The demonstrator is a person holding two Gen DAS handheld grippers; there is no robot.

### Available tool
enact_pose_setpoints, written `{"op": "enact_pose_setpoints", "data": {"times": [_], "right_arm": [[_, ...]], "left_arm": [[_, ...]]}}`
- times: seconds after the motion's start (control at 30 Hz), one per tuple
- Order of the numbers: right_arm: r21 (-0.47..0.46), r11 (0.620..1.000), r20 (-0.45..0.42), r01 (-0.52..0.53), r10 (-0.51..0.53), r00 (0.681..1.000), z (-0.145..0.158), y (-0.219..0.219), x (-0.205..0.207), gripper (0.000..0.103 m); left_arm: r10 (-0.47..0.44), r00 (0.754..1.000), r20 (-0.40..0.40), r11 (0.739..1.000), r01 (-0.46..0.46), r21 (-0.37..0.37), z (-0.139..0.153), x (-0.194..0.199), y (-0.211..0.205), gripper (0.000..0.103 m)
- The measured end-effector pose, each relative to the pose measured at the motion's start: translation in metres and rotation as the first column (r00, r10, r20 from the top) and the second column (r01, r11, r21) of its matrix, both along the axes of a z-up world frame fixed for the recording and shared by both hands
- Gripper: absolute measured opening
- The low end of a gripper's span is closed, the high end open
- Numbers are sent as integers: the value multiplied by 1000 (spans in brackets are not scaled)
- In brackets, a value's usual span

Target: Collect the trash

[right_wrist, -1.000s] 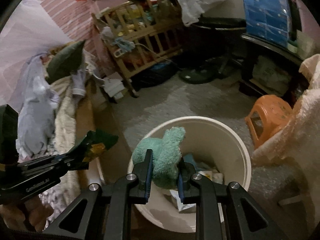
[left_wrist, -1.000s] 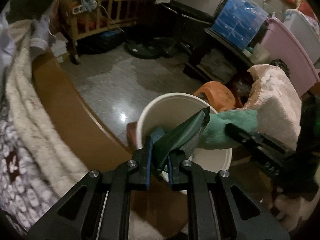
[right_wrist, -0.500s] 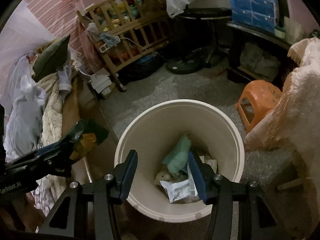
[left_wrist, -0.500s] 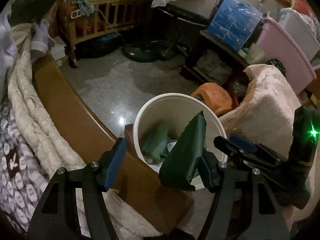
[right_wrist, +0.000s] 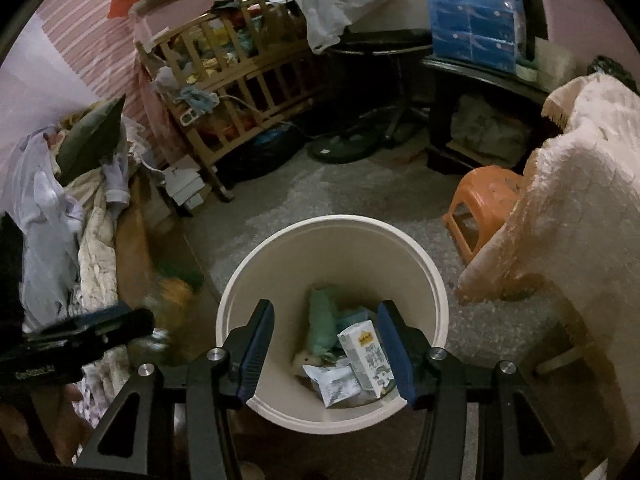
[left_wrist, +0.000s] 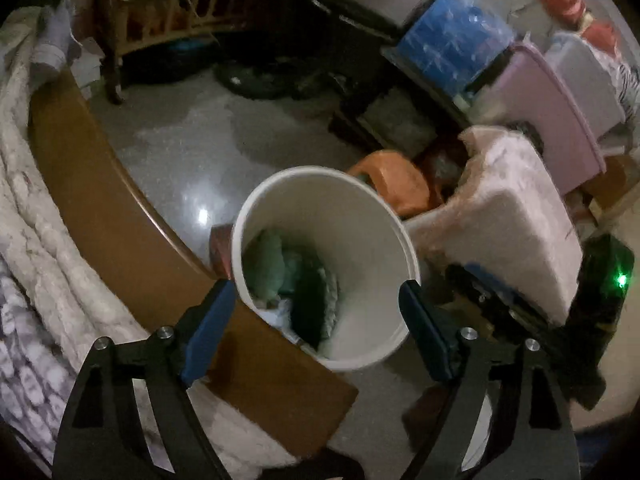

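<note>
1. Both your tongs are spread wide and carrying nothing: the left gripper (left_wrist: 316, 320) and the right gripper (right_wrist: 326, 354) each frame the mouth of the white bucket (right_wrist: 416, 252).
2. The trash lies inside: a teal cloth (right_wrist: 322, 322), a small milk carton (right_wrist: 366, 354) and a foil snack wrapper (right_wrist: 332, 384) sit at the bottom, and the left view shows a dark green wrapper (left_wrist: 310, 308) down in there too.
3. Lift straight up before you swing away, so neither jaw clips the rim.
4. Watch the left side in the right view: there's a blurred green-and-yellow shape (right_wrist: 174, 294) by the bed's wooden edge (left_wrist: 100, 208). I can't tell whether it's fallen trash or not, so check it before you move on.
</note>
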State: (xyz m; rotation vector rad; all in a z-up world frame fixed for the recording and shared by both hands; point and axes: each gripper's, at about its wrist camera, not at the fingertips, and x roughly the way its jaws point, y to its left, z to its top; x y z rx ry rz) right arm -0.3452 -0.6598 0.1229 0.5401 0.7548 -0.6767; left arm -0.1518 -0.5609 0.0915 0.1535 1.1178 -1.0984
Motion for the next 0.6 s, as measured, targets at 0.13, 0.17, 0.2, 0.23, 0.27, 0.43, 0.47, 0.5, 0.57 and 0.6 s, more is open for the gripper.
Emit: {"op": "enact_pose_setpoints", "data": {"times": [0.13,0.17,0.2,0.23,0.27,0.43,0.47,0.5,0.57,0.6], "right_arm": [[15,1000,-4,-2,2,1000,-4,-1,1,52],[17,1000,-2,-8,8,1000,-4,0,1,52],[12,1000,-4,-13,13,1000,-5,1,2,52],[8,1000,-7,-13,13,1000,-6,2,3,52],[5,1000,-6,-13,13,1000,-6,2,3,52],[-36,999,-6,-16,16,1000,-3,9,6,52],[-47,999,-3,-16,16,1000,0,11,6,52],[-61,998,2,-14,14,1000,3,13,6,52],[-96,995,15,-9,11,1000,12,19,6,52],[-112,994,21,-6,8,1000,16,22,7,52]], "left_arm": [[37,999,-38,999,-36,11,-4,6,3,84],[48,999,-22,999,-47,8,-2,6,5,84],[61,998,4,998,-61,14,0,4,7,84],[82,995,52,996,-83,17,4,0,11,84],[91,992,84,996,-92,15,6,-2,11,84],[106,966,236,993,-115,26,14,-13,22,84],[118,957,264,992,-126,15,18,-17,27,84],[124,953,278,991,-131,8,20,-18,30,84],[147,939,312,989,-150,-15,28,-21,40,84],[160,933,323,987,-161,-26,31,-22,44,84]]}}
